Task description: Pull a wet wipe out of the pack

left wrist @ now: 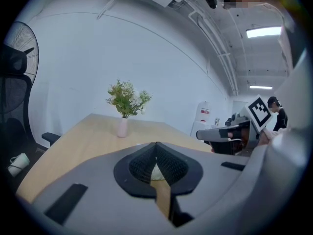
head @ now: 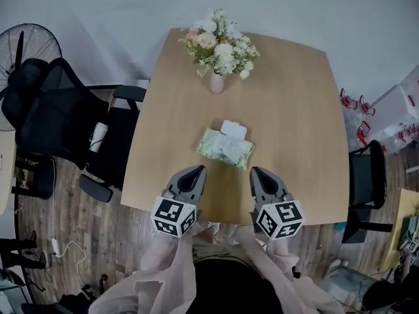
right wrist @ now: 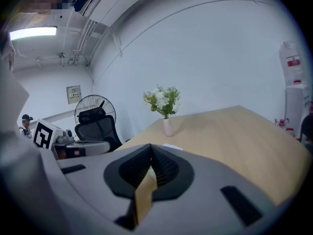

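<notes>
One wet-wipe pack (head: 226, 148) lies flat on the table (head: 301, 110), nearer the front edge than the far one. Its long axis runs across the head view from left to right, and the right end is angled slightly toward us. Its white lid (head: 234, 129) is folded back on the far side, so the opening faces upward, but we cannot tell whether the tip of a wipe stands out of it. Just short of the pack, and touching nothing, we hold the left tool (head: 195, 171) and the right tool (head: 258, 173) side by side over the near edge. Both point forward and slightly down, and the pack lies ahead in the gap between their two lines. Each tool's own view shows the ribbed pads pressed together at the tip with nothing clamped between them, so both tools are clenched and empty. We judge the right tool to be the nearer, since the pack's near right corner sits just ahead of its tip, while the left tool faces the pack's left end. Reaching the opening therefore calls for a short advance forward and inward, with the jaws parted first. Well beyond the pack, a vase of flowers (head: 217, 80) stands near the far edge, clear of the path.
</notes>
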